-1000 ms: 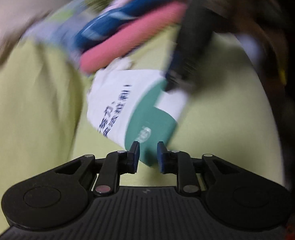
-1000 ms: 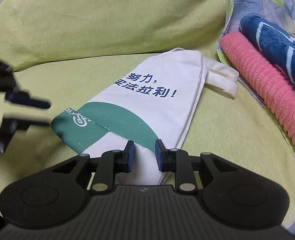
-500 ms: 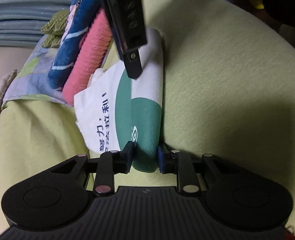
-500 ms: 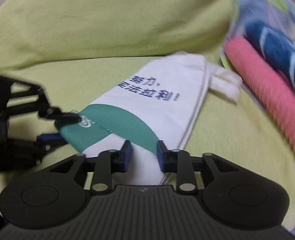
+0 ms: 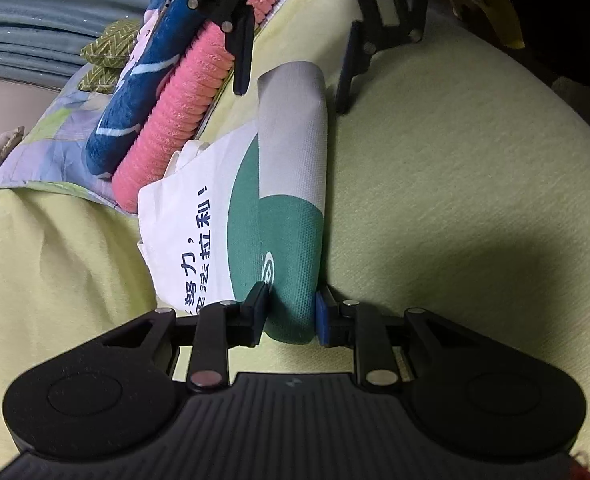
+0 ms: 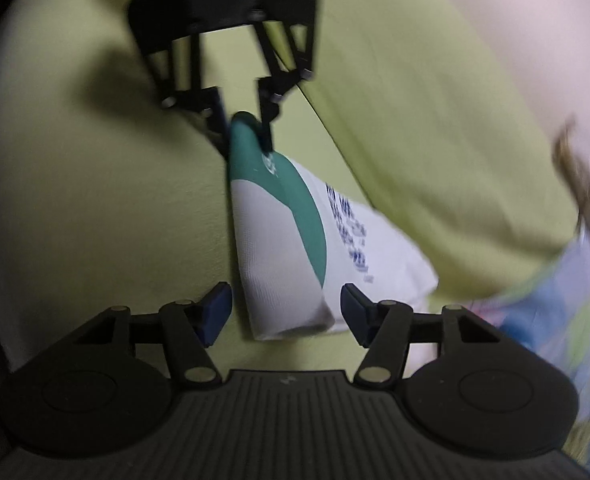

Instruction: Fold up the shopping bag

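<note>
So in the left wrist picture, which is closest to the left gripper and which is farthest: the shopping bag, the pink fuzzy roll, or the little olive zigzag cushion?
1. Shopping bag: its green end sits right between the left gripper jaws.
2. Pink fuzzy roll: farther off, up and to the left, beside the bag.
3. Olive zigzag cushion: farthest, at the upper left behind the blue towel.

A home (bedroom-like): bedsheet (image 5: pixel 435 168), rolled blankets (image 5: pixel 175 120).

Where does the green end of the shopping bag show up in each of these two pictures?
Left wrist view: the green end sits low in the middle, between the fingers of the left tool.
Right wrist view: the green end sits up in the middle, far from the open right tool.
Shared landmark: the blue printed lettering on the shopping bag.
</note>
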`<state>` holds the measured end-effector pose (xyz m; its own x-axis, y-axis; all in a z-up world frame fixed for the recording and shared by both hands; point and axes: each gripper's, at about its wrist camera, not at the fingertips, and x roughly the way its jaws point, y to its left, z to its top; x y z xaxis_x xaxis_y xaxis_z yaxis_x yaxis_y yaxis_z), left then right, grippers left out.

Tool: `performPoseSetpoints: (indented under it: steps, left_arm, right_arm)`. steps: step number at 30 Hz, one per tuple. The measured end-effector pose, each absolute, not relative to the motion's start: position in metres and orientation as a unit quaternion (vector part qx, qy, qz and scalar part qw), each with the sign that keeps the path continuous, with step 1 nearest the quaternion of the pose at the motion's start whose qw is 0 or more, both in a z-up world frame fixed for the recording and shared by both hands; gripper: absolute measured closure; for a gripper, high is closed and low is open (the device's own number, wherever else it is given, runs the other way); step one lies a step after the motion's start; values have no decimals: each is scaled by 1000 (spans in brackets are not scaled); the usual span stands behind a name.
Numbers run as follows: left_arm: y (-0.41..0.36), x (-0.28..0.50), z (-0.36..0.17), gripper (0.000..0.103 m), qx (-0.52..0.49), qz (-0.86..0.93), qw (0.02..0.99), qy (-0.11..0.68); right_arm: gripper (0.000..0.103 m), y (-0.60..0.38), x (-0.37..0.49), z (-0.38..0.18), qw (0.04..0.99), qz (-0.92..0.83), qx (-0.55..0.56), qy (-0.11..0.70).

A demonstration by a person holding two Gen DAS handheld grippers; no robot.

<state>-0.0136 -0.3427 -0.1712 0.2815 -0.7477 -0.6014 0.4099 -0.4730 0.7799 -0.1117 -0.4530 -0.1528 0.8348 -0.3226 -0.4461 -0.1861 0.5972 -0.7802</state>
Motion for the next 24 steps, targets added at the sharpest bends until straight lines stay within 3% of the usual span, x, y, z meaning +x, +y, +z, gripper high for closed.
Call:
performPoseSetpoints:
  steps: [4, 12, 24]
  left_arm:
    - [-342, -8, -169, 76, 621, -596, 491, -134]
    - [-349, 11, -162, 75, 593, -635, 484, -107]
    - [-349, 24, -123, 74, 528, -718, 448, 71]
  right_arm:
    - [64, -459, -112, -163, 828, -29, -489, 274]
    - [66, -476, -116, -170, 832, 4, -491, 258]
    - [69, -538, -88, -111, 916, 66, -160, 362]
